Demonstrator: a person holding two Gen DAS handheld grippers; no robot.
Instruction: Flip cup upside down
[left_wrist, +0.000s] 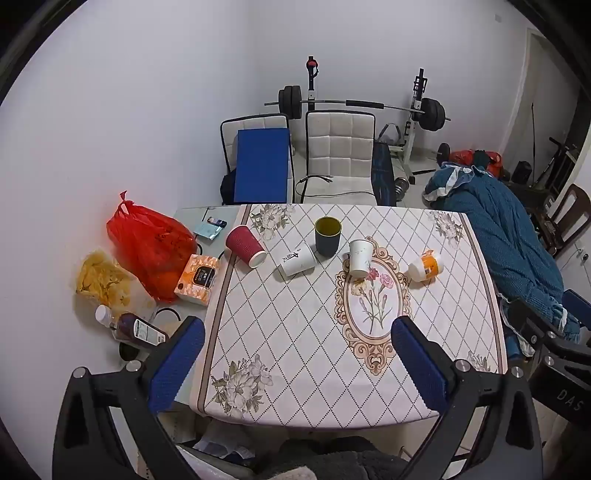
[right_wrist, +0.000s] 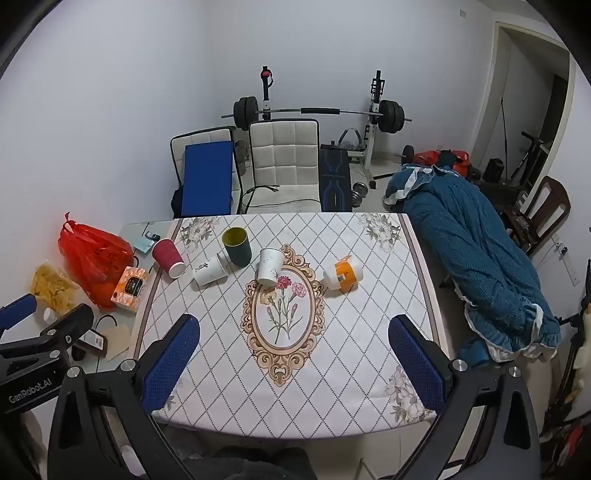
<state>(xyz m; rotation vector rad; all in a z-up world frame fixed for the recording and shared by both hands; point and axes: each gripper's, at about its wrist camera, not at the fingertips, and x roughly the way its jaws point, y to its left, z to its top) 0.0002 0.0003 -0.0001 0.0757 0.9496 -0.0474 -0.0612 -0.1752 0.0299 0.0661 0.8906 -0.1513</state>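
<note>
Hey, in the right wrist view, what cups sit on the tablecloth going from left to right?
Red ribbed paper cup on its side → white printed paper cup on its side → white paper cup, tilted → orange-and-white cup on its side.

Five cups are being shown on the patterned cloth. A dark grey cup (left_wrist: 327, 236) with a yellow-green inside is standing upright, mouth up. A red ribbed cup (left_wrist: 245, 246), a white cup with black script (left_wrist: 298, 259), a plain white cup (left_wrist: 360, 257) and an orange-and-white cup (left_wrist: 426, 266) are lying tipped on their sides.
</note>
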